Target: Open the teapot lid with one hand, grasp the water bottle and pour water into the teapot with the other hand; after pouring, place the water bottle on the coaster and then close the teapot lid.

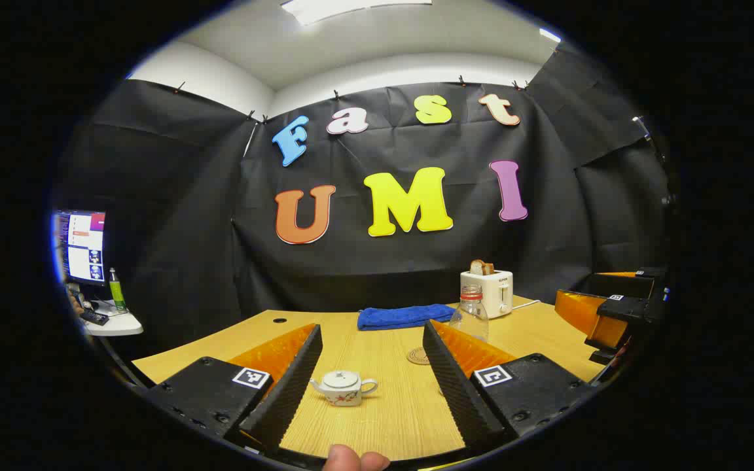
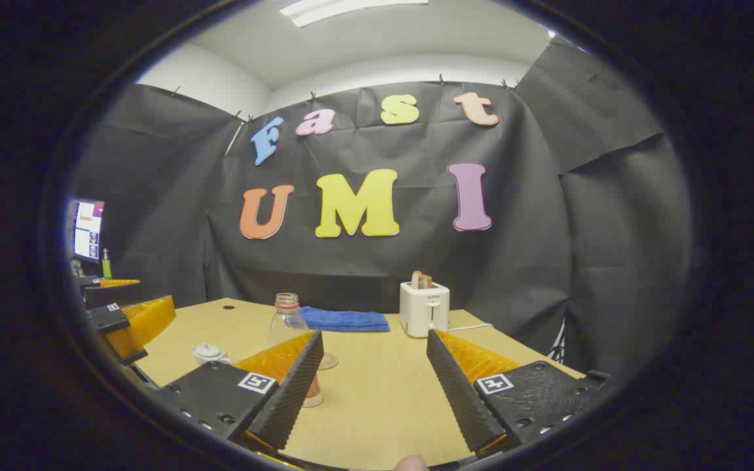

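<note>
Item one: left gripper (image 1: pixel 372 383). We are holding its fingers wide apart and gripping nothing, aiming between them at the teapot (image 1: pixel 343 388), which is sitting upright on the table (image 1: pixel 377 347) with its lid (image 1: pixel 341 378) still on.

Item two: right gripper (image 2: pixel 372 386). We are keeping its fingers wide apart too, empty, pointing out over bare table.

Item three: water bottle (image 2: pixel 287 322). It is standing upright, uncapped, behind and to the right of the teapot; in the right gripper view it is partly hidden by that gripper's left finger.

Item four: coaster (image 1: pixel 419 356). It is lying flat, behind and to the right of the teapot and just beside the bottle.

Item five: blue towel (image 1: pixel 404 316) and toaster (image 1: pixel 488 292), both well behind the teapot at the table's far edge.

Step in hand, as we judge it: opening the lid, not yet begun. We are advising a straight descent over the knob, closing on it squarely and lifting vertically so the pot is not dragged, then swinging the right gripper leftward to centre the bottle's body between its fingers.
</note>
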The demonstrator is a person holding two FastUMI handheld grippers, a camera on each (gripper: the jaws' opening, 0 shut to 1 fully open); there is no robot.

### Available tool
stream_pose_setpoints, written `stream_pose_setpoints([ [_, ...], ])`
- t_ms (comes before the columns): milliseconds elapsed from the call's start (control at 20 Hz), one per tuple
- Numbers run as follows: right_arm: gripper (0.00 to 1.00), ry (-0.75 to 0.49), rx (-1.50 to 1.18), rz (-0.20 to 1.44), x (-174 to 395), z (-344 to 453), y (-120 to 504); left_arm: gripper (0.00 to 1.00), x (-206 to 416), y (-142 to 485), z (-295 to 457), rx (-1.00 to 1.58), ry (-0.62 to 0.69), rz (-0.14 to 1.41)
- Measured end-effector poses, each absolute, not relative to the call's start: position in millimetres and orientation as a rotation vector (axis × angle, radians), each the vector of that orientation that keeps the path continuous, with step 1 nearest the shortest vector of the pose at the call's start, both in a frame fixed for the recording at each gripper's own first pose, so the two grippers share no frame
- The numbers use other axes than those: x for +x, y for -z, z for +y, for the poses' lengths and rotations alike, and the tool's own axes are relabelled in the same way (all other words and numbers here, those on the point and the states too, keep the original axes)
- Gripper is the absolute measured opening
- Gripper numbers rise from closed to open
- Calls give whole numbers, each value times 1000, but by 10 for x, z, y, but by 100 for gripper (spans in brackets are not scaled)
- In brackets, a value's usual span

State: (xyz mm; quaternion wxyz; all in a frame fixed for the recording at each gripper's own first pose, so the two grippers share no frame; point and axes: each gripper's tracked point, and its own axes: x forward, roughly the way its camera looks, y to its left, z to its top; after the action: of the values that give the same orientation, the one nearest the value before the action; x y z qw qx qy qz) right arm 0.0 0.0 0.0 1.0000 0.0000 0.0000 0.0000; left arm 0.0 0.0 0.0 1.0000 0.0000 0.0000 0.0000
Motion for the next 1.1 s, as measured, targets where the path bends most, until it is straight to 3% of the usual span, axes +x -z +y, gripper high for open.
stream_pose_setpoints([
  [150, 95, -20, 1, -20, -1, 25, -14, 100, 15, 12, -14, -4, 3, 6],
  [1100, 95, -19, 47, 31, 129, 38, 128, 97, 202, 214, 173, -45, -29, 62],
])
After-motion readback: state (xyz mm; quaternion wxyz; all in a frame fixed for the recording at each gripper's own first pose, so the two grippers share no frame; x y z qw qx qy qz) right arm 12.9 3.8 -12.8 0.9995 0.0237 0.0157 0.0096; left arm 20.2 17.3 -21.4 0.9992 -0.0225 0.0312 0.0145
